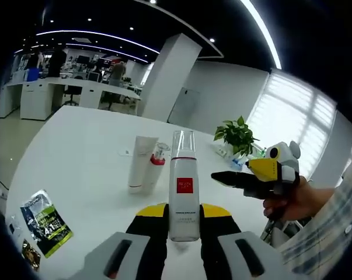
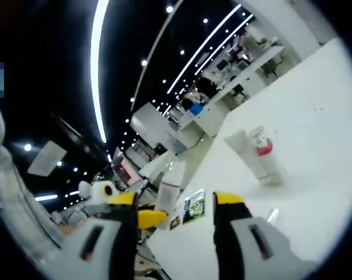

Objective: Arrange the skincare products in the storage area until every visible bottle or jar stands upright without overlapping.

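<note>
Between your left gripper's (image 1: 183,233) yellow-tipped jaws stands a tall white bottle (image 1: 183,189) with a clear cap and a red square label, upright on the white table (image 1: 76,163). Your jaws sit close along both sides of its lower body, clamped on it, and its base rests on the tabletop.

Just beyond it, to the left in the left gripper view, you have a white tube (image 1: 140,163) standing on its cap end, and touching or just beside it a smaller bottle with a red band (image 1: 157,160) and a clear top. A dark printed sachet (image 1: 45,223) lies flat near the table's left edge, well apart from the bottles. A potted green plant (image 1: 237,135) stands at the far side of the table.

Your right gripper (image 1: 234,179) comes in from the right of that view, held in your hand (image 1: 295,201), its dark jaws pointing toward the tall bottle but apart from it; from there you cannot tell how wide they stand.

From the right gripper view, your right gripper's (image 2: 173,213) jaws are spread apart with nothing between them. That view is strongly rolled: the tall bottle (image 2: 170,189) appears past the left jaw with the left gripper (image 2: 142,217) at its base, and the tube and red-banded bottle (image 2: 258,154) stand together farther out on the table (image 2: 316,116).
</note>
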A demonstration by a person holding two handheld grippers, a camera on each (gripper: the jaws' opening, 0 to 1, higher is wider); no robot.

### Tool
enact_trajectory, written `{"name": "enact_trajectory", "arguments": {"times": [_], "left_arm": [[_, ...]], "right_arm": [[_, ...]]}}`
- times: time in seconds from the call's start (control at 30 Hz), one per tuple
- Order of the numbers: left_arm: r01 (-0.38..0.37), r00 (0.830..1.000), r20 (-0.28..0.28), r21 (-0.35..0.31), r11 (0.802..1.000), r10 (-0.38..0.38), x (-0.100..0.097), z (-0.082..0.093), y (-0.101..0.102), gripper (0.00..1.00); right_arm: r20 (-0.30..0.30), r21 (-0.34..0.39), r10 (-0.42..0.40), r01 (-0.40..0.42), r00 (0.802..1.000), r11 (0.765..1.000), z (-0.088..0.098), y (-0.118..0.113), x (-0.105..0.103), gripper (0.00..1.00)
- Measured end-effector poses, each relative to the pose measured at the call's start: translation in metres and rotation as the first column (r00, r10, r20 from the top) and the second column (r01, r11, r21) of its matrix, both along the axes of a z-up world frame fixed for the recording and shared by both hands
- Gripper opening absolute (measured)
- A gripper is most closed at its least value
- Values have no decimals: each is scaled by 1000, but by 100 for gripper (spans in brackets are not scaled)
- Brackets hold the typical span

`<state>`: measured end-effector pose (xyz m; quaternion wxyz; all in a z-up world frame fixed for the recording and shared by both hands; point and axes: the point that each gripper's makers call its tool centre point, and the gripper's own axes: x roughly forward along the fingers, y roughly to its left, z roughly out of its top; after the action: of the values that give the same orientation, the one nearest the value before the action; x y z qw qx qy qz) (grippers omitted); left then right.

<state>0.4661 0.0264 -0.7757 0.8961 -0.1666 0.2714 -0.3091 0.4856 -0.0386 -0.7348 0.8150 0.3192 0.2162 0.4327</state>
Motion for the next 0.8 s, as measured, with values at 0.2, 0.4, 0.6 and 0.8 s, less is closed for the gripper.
{"name": "enact_trajectory", "arguments": {"times": [0.2,0.4,0.6,0.8], "left_arm": [[12,999,47,-1,1000,-12,4,15,-8,19],[37,996,80,22,999,-38,3,21,-17,19],[92,989,114,69,993,-100,-7,22,-30,19],[141,978,138,133,981,-159,-18,20,-40,19]], "right_arm": [[15,24,-5,5,1000,1000,14,-1,-1,49],[2,41,17,-17,1000,999,19,3,-8,47],[-7,37,17,-16,1000,999,18,6,-9,45],[-25,37,-11,12,1000,999,22,5,-5,37]]}}
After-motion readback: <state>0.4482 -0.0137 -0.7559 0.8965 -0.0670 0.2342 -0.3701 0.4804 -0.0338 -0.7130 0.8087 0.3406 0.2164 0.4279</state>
